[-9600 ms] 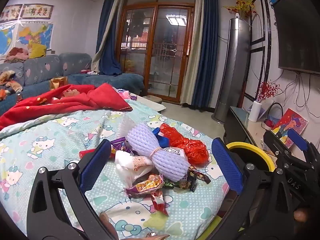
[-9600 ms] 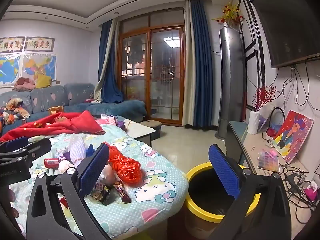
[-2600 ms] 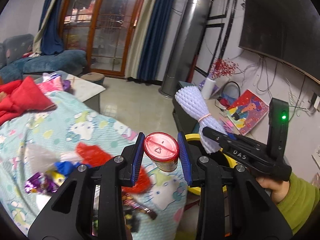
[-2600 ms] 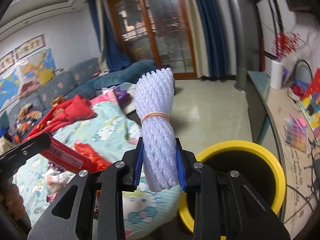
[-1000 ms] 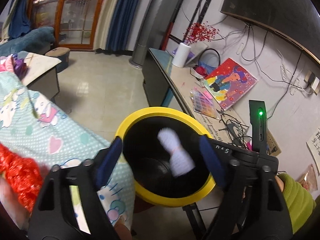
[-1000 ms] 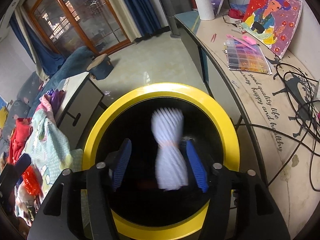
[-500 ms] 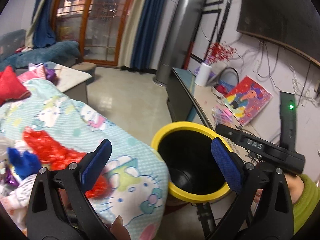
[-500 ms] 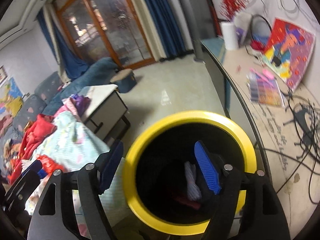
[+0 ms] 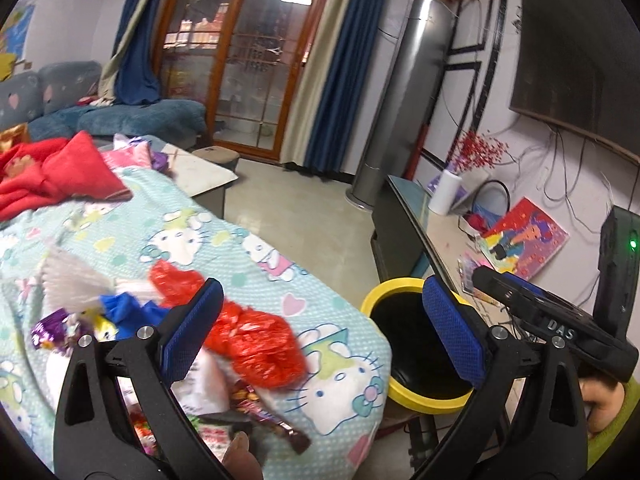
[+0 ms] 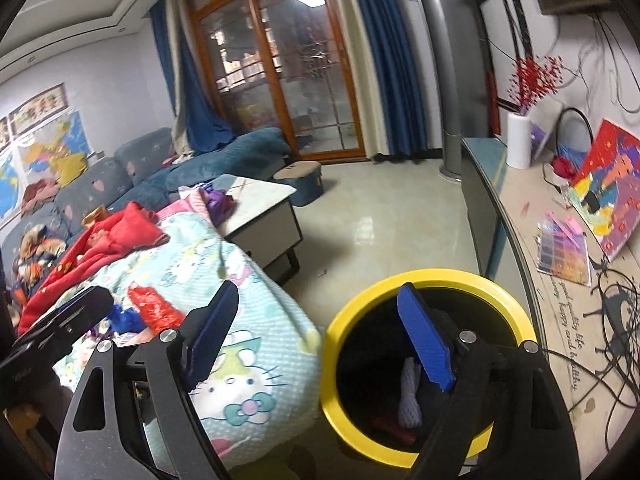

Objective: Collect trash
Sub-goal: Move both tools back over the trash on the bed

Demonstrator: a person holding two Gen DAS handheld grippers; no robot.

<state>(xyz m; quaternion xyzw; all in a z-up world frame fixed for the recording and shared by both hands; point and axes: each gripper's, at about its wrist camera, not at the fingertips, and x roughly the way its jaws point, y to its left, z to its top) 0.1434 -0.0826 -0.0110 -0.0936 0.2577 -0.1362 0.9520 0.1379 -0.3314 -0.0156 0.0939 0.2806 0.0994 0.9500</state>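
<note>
Both grippers hold nothing, jaws spread wide: left gripper (image 9: 320, 334) beside the yellow bin (image 9: 376, 304), right gripper (image 10: 320, 338) above its rim.

Right tongs (image 10: 318, 338) gape above yellow bin (image 10: 430, 276) holding foam net (image 10: 410, 396).

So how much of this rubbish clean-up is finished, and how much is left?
Some is done: a white foam net and something red lie inside the yellow bin. Nothing is in hand; the left gripper and right gripper are both open and empty. Left on the bedspread: a red plastic bag, a blue scrap, white wrapping and several snack wrappers.
</note>
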